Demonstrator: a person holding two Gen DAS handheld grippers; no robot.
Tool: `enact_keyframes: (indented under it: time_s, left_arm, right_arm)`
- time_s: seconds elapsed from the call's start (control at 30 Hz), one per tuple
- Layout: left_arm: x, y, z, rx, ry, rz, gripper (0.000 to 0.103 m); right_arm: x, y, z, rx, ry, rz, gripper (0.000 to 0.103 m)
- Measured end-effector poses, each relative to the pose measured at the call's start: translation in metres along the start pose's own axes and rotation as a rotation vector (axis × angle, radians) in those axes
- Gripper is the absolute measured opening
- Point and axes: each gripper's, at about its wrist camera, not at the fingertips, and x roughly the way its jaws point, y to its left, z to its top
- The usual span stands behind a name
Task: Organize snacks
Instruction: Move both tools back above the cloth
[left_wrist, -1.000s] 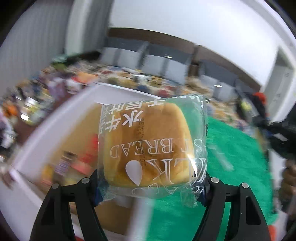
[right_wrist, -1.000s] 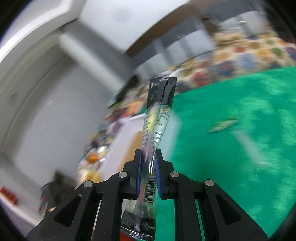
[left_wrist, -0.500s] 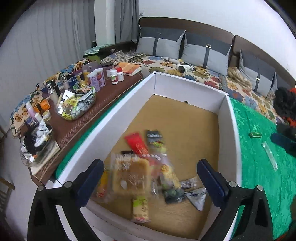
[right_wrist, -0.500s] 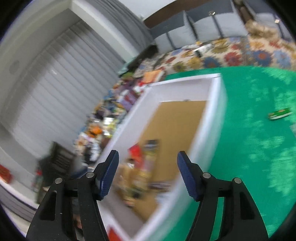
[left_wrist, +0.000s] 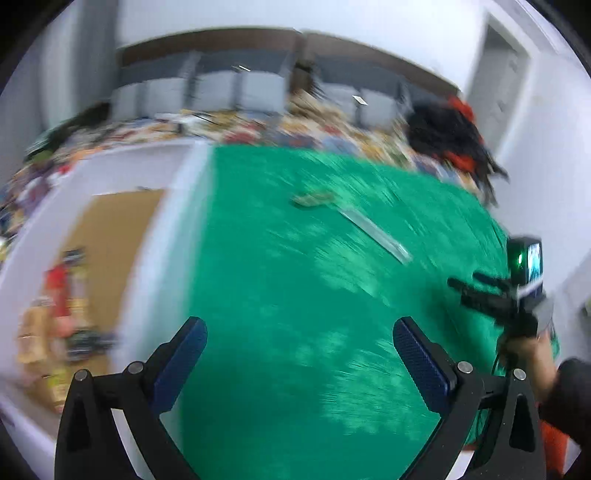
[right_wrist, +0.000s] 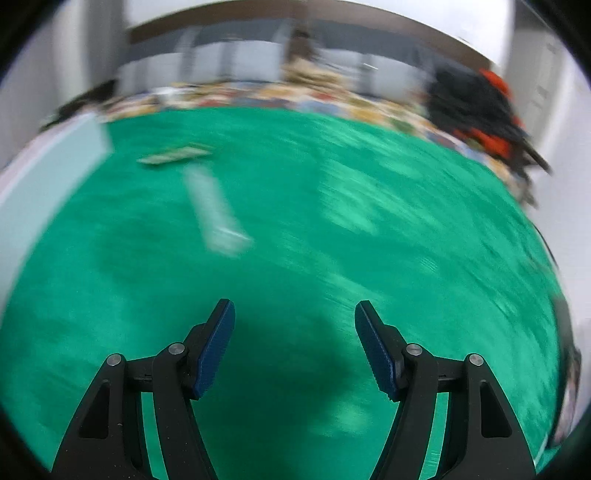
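Both grippers are spread wide with nothing in them, the left gripper (left_wrist: 300, 363) and right gripper (right_wrist: 294, 347) hovering over the green cloth (right_wrist: 332, 240). Two snacks lie on it: a flat packet (right_wrist: 175, 155) and a clear stick (right_wrist: 216, 212). The box (left_wrist: 173, 229) with snacks (left_wrist: 59, 314) sits at the left, all blurry.

Both tools are spread wide with nothing between the pads: left tool (left_wrist: 300, 360) and right tool (right_wrist: 294, 345), both angled downward.
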Motion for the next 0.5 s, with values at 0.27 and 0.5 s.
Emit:
enact_keyframes:
  time_s: [0.27,0.5]
  left_arm:
    - [0.108,-0.061,-0.013,0.120,0.131,0.088,0.100]
    - [0.156,-0.048,-0.006,0.093,0.136,0.170,0.100]
  right_arm:
    - [0.005,-0.076,-0.038,0.118,0.008,-0.065,0.078]
    - [0.011,-0.090,-0.045,0.172,0.015,-0.025,0.085]
